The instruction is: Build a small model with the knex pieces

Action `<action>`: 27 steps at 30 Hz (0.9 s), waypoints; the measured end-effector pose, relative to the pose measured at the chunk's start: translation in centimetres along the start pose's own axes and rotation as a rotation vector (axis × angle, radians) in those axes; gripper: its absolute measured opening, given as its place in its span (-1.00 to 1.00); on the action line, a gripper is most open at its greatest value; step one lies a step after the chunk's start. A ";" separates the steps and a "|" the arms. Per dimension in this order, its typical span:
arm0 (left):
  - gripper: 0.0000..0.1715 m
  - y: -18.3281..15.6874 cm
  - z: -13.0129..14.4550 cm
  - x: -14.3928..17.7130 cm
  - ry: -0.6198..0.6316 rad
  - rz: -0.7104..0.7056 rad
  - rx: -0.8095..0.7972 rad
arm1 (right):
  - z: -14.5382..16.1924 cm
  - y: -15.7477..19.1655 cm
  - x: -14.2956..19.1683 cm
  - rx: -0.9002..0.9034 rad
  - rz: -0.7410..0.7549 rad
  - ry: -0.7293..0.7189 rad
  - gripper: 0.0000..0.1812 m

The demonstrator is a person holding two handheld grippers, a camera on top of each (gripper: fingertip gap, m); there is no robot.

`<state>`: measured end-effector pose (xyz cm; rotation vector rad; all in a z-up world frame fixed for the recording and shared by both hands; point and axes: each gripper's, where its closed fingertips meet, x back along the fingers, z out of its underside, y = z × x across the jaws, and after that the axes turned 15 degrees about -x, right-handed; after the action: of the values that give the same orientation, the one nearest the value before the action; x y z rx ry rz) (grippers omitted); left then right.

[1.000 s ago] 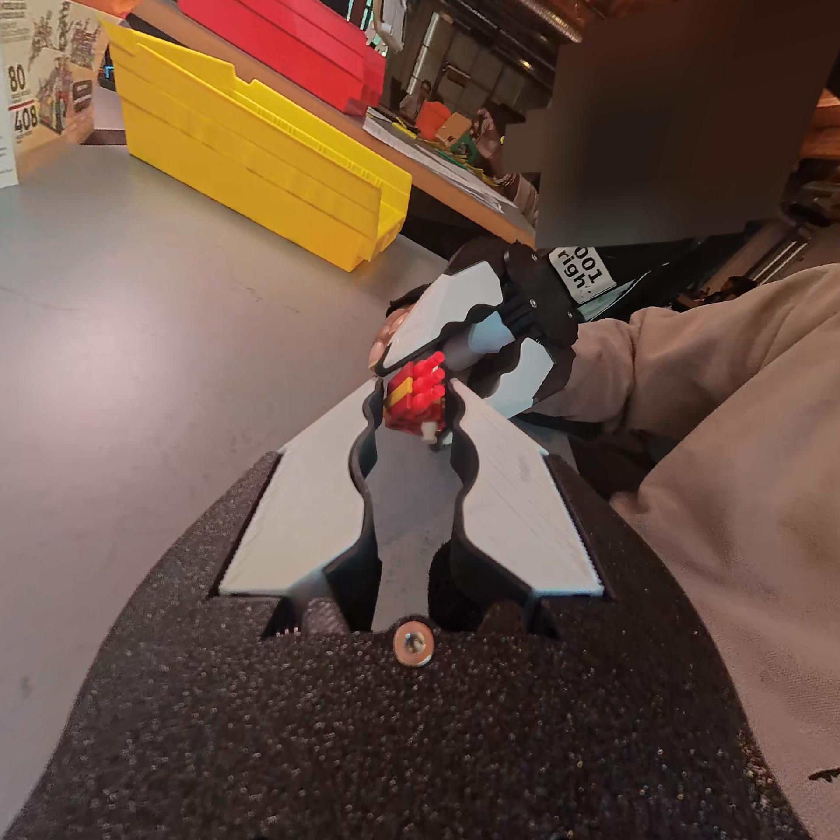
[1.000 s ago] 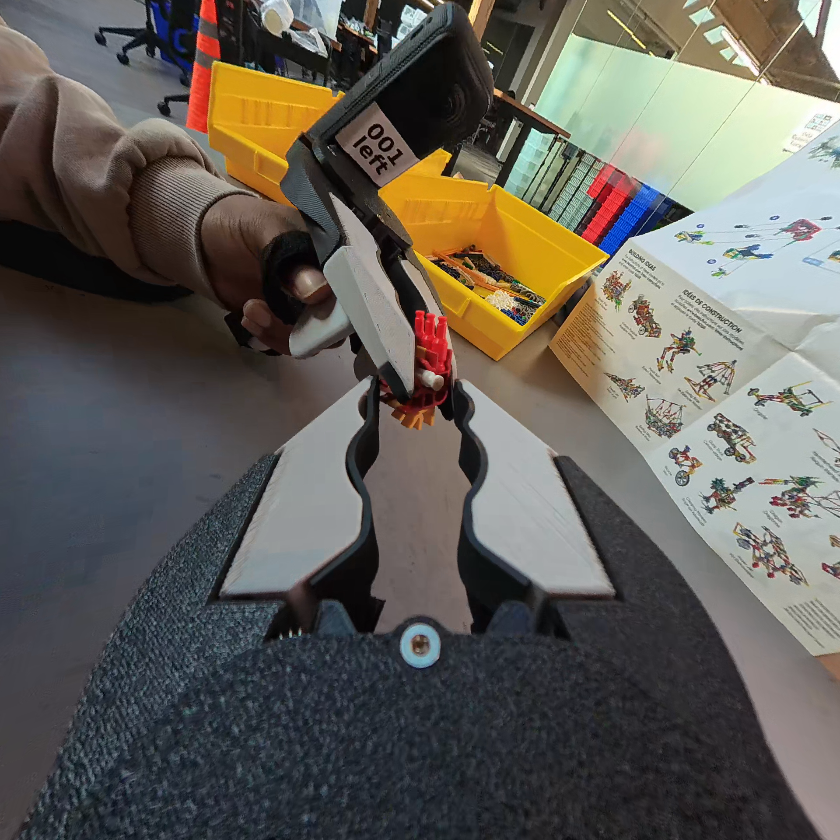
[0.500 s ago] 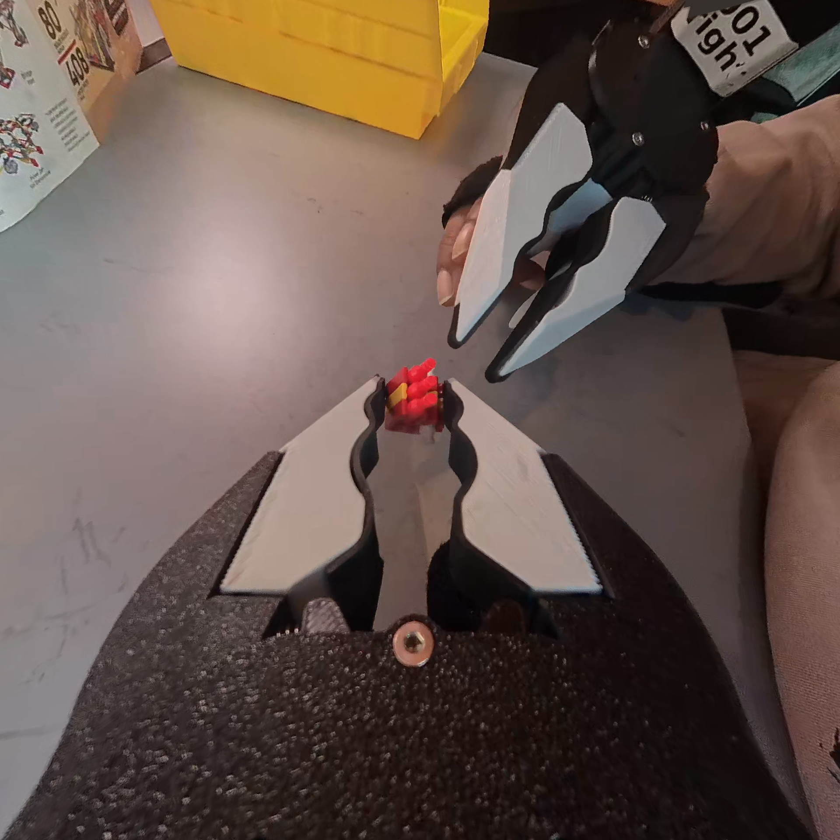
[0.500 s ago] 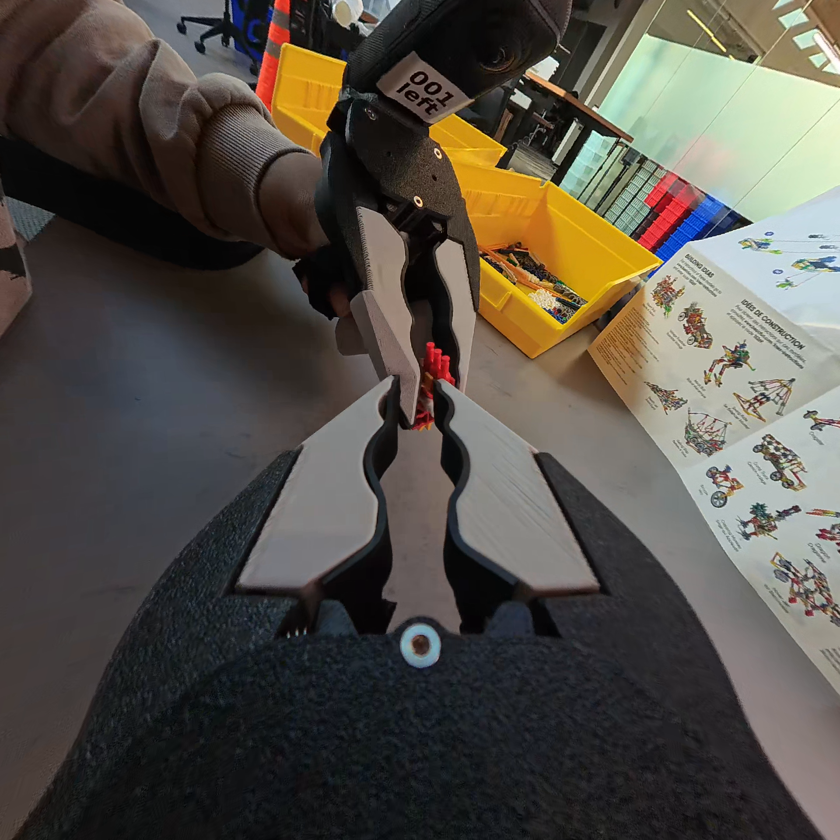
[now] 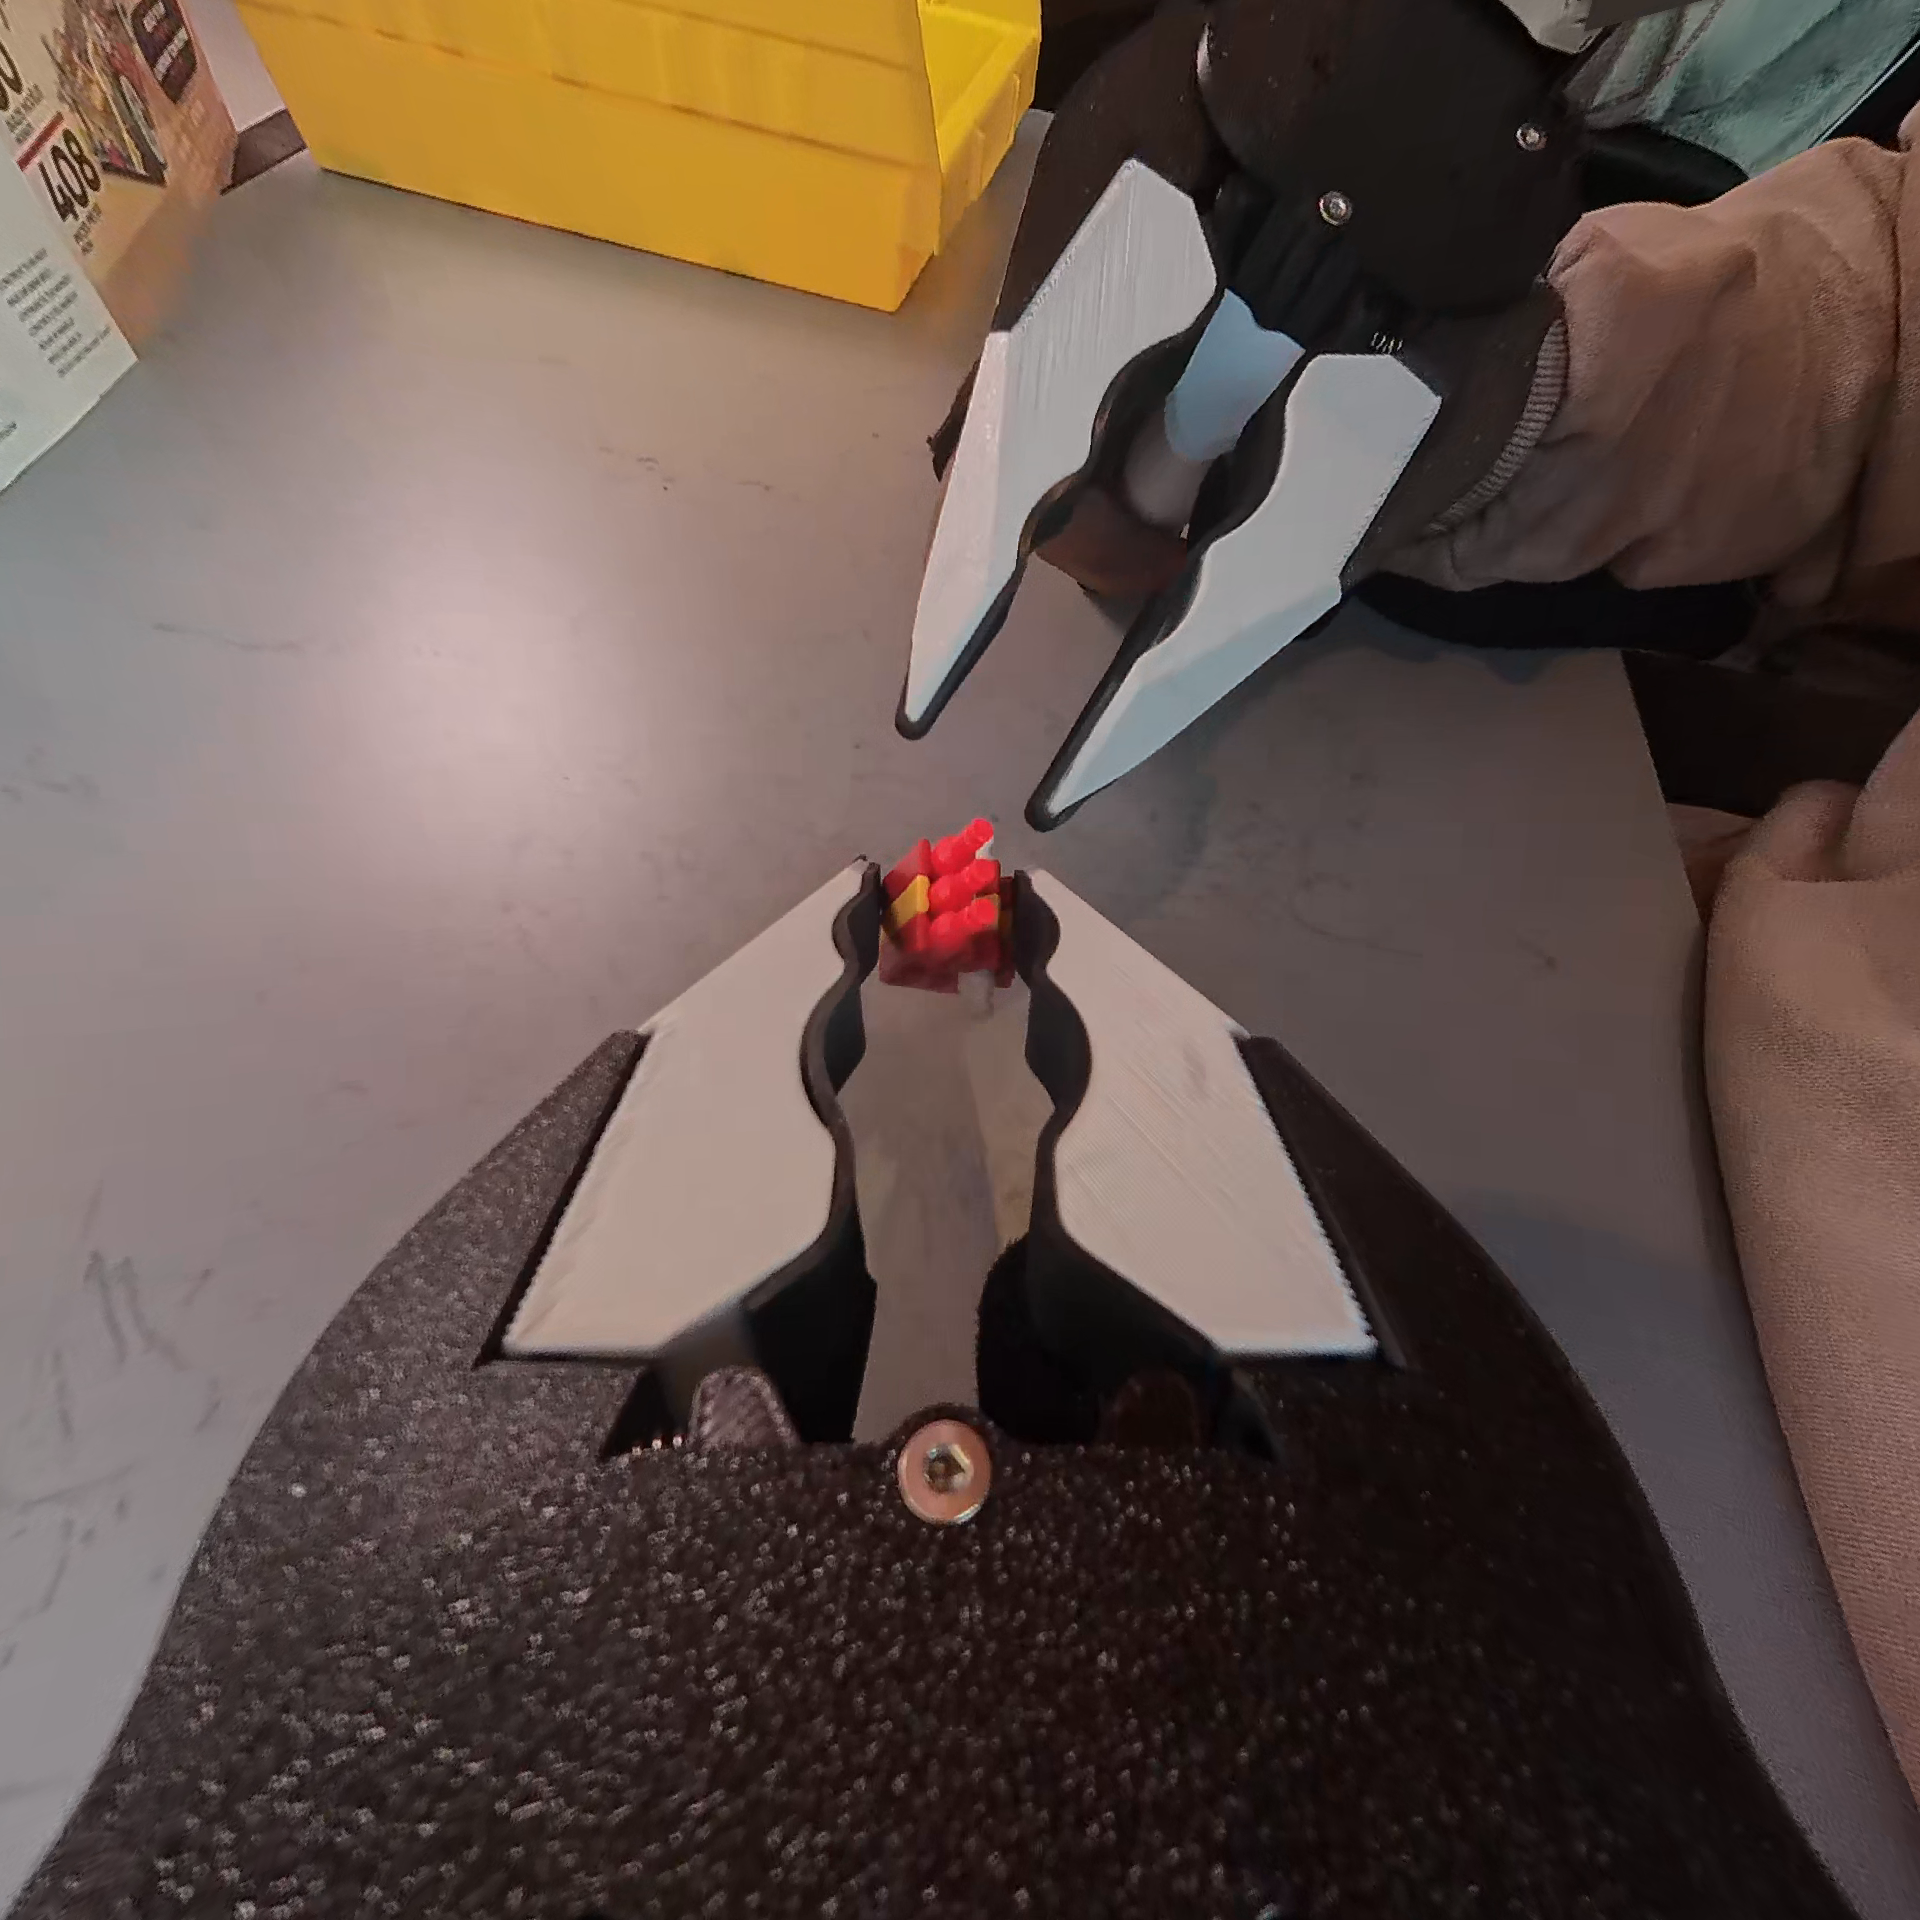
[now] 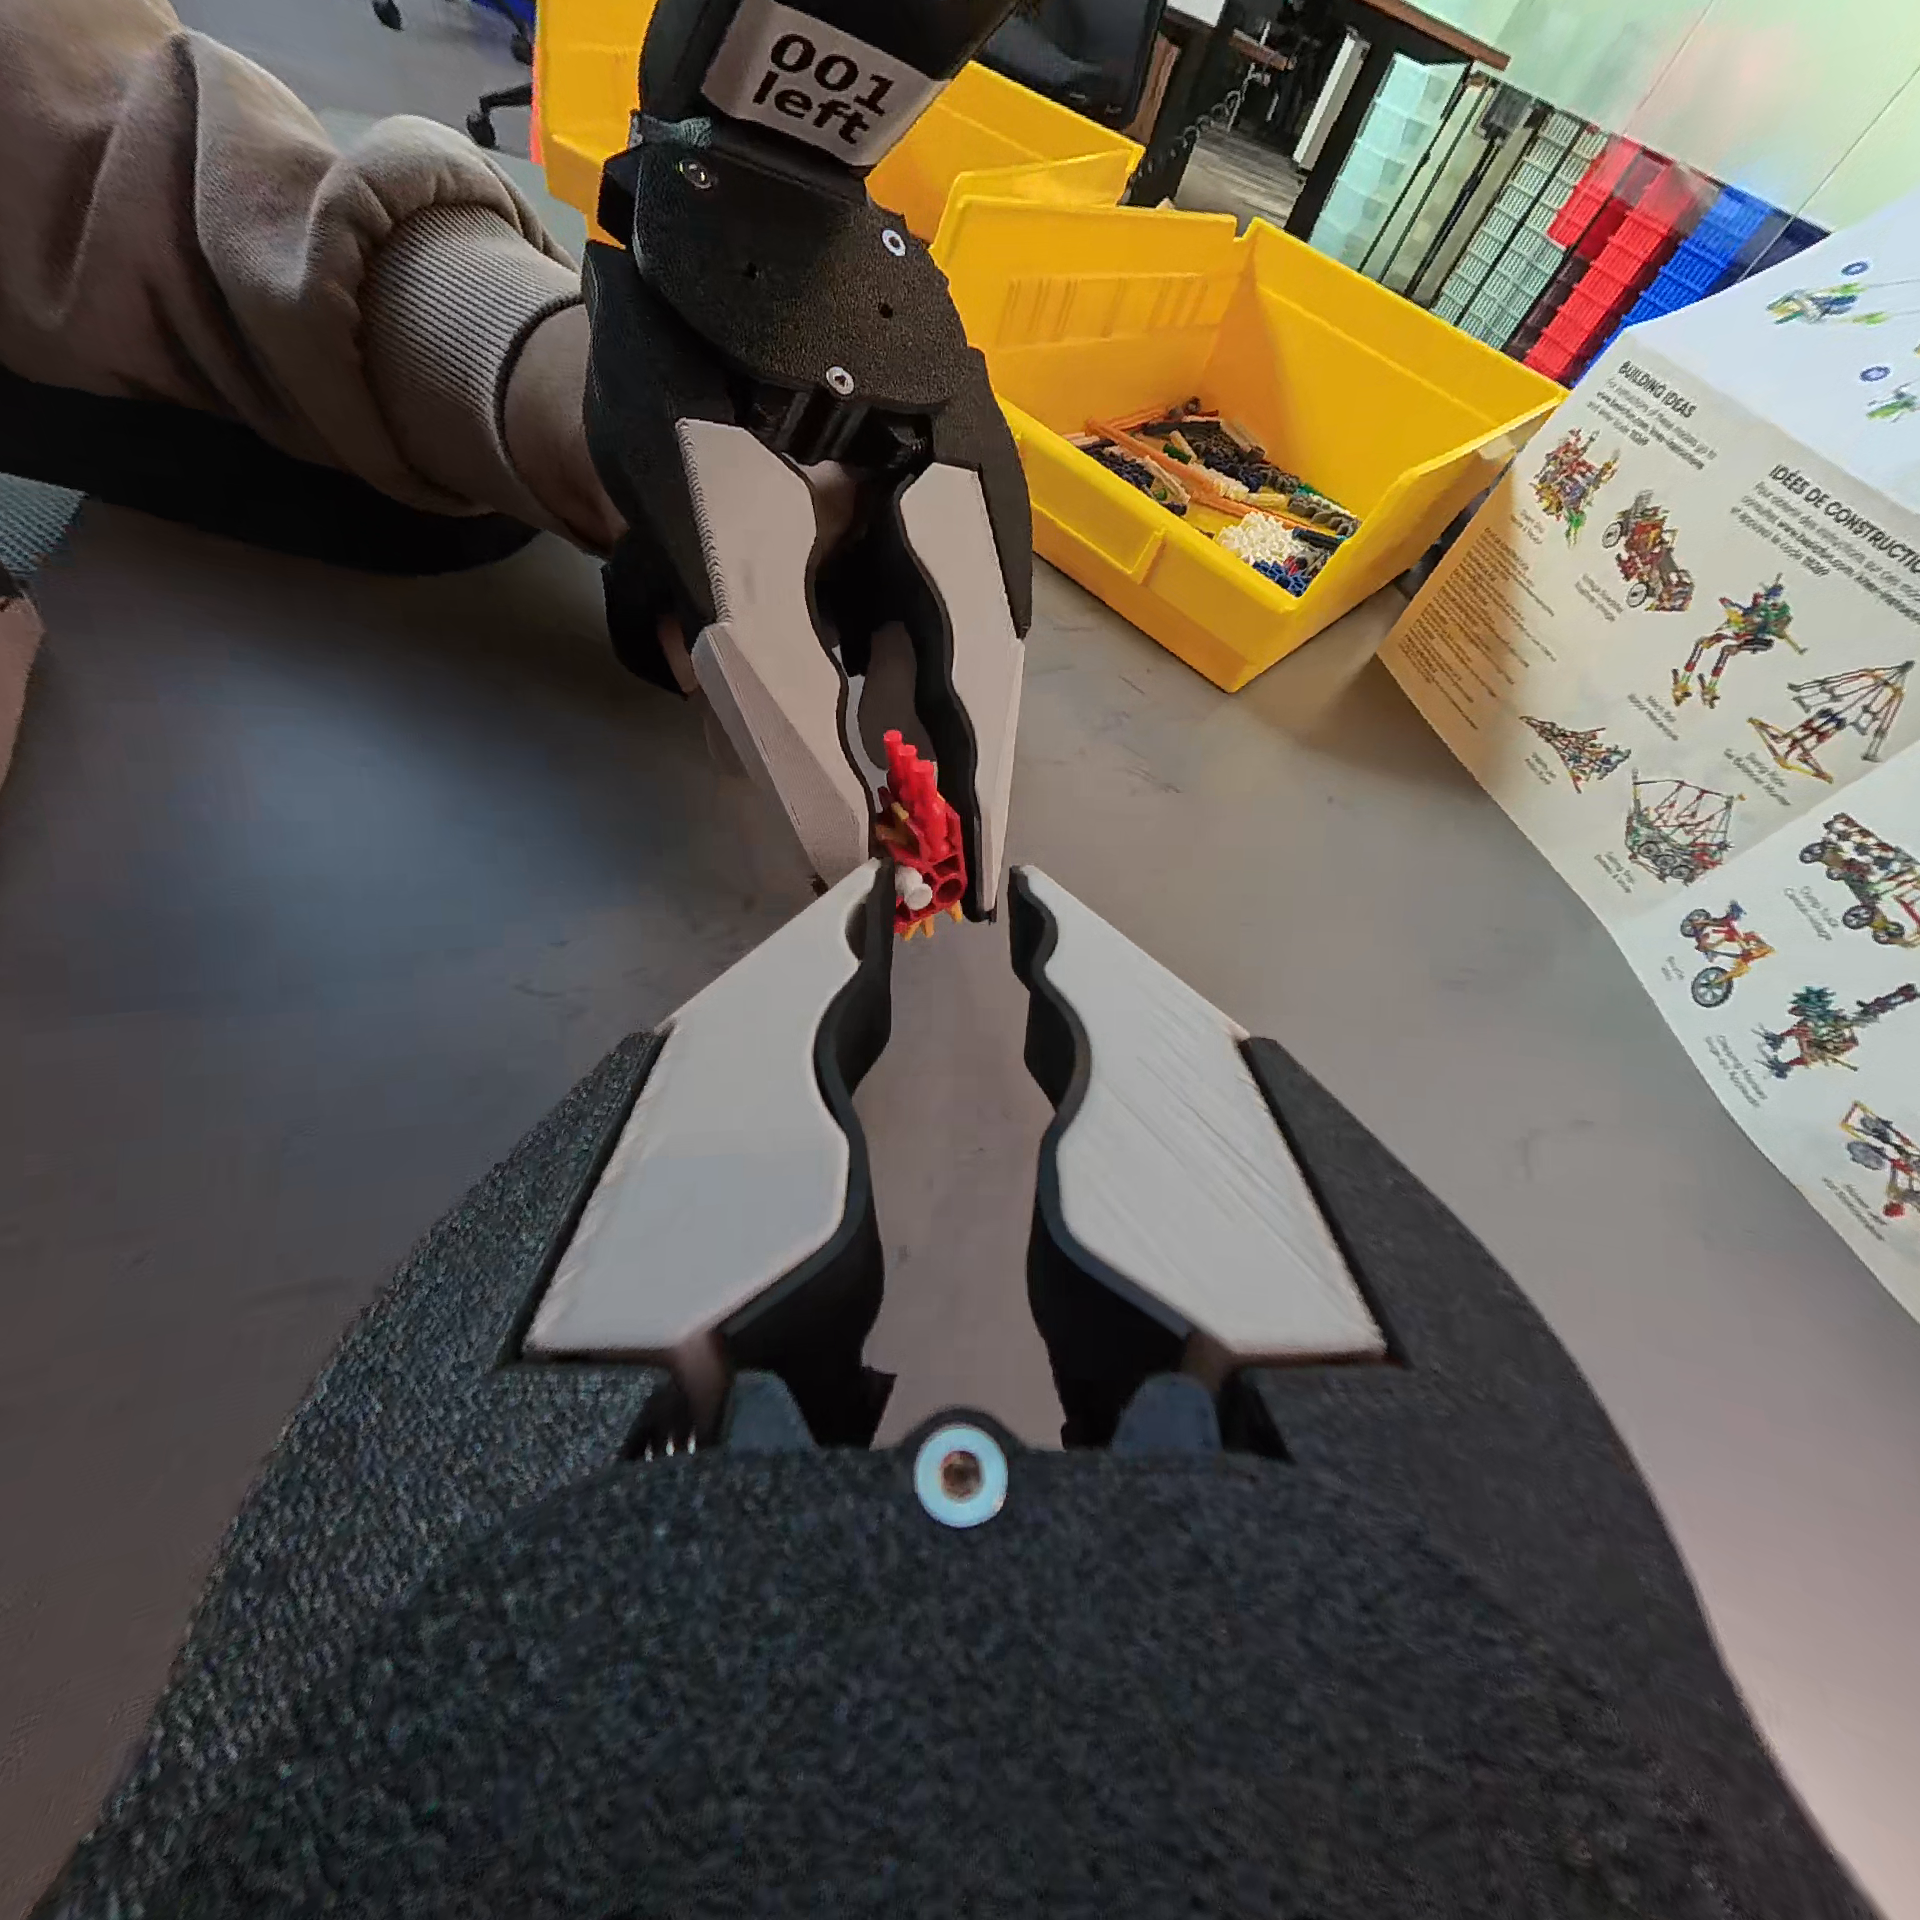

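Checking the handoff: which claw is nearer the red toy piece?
Left. The left claw is shut on the red toy piece, holding it above the table. The right claw is open just beyond it, not touching.

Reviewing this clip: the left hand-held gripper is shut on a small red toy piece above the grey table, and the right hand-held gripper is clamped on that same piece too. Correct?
Not quite. The right hand-held gripper is open and apart from the red toy piece, as the left wrist view shows. The rest stands: the left hand-held gripper is shut on it above the grey table.
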<state>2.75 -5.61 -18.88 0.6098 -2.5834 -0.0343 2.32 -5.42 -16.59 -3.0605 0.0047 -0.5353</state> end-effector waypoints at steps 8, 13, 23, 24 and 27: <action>-0.72 -0.7 0.3 0.2 0.073 -0.037 -0.147 | -0.6 1.7 -0.9 0.026 -0.070 -0.002 -0.86; -0.71 -0.8 0.8 0.3 0.118 -0.045 -0.177 | -0.3 2.1 -1.3 0.090 -0.075 0.007 -0.91; -0.72 -2.2 1.7 -0.4 0.171 0.012 -0.234 | 1.0 3.0 -1.5 0.108 -0.135 0.074 -0.95; -0.72 -2.4 1.8 -0.5 0.174 0.018 -0.236 | 1.2 3.0 -1.4 0.114 -0.138 0.083 -0.96; -0.71 -2.4 1.5 -0.6 0.153 0.019 -0.230 | 1.3 3.0 -1.2 0.106 -0.136 0.088 -0.96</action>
<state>3.52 -7.65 -20.81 0.4830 -2.3924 -0.2648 1.67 -8.32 -18.30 -2.9462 -0.2229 -0.6548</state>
